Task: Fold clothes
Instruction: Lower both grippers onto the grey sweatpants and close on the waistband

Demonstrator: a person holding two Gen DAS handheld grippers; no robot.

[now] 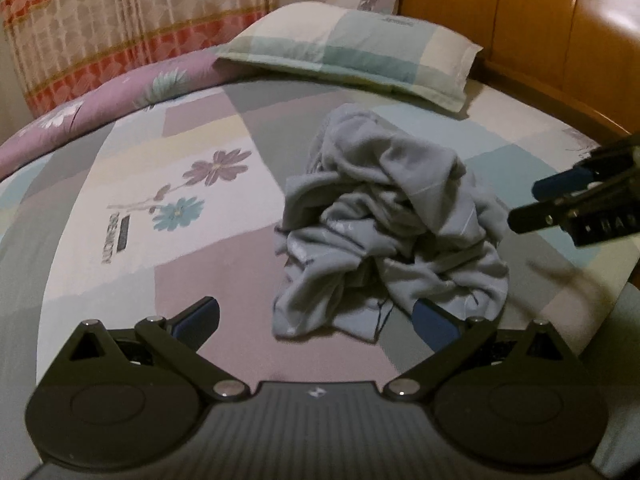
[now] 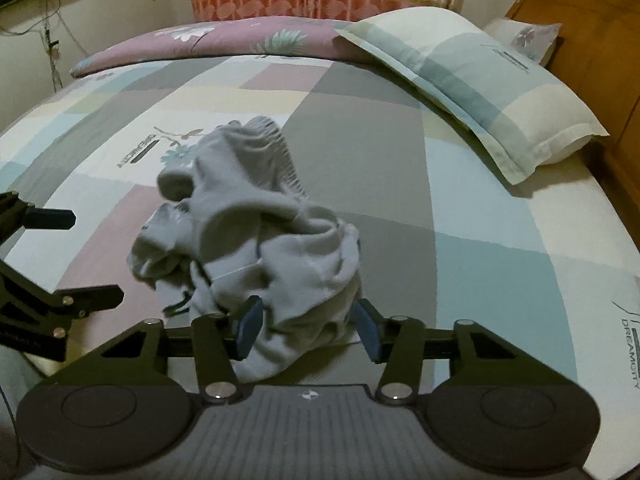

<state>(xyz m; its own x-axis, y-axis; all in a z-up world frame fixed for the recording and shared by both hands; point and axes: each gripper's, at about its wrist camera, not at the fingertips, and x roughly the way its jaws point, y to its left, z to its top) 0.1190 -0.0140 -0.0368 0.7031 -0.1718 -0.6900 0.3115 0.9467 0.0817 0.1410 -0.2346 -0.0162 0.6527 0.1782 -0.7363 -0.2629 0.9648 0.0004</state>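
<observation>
From my left claw [image 1: 316,320], the crumpled grey garment [image 1: 392,220] lies heaped mid-bed on the patchwork sheet [image 1: 160,184], below the pillow [image 1: 360,52]; my fingers stand spread wide at its near hem, gripping nothing, ready to take an edge. From my right claw [image 2: 306,328], a fold of the same garment [image 2: 256,240] sits between the half-spread blue pads [image 2: 249,330], which I judge are not yet pinching it.
</observation>
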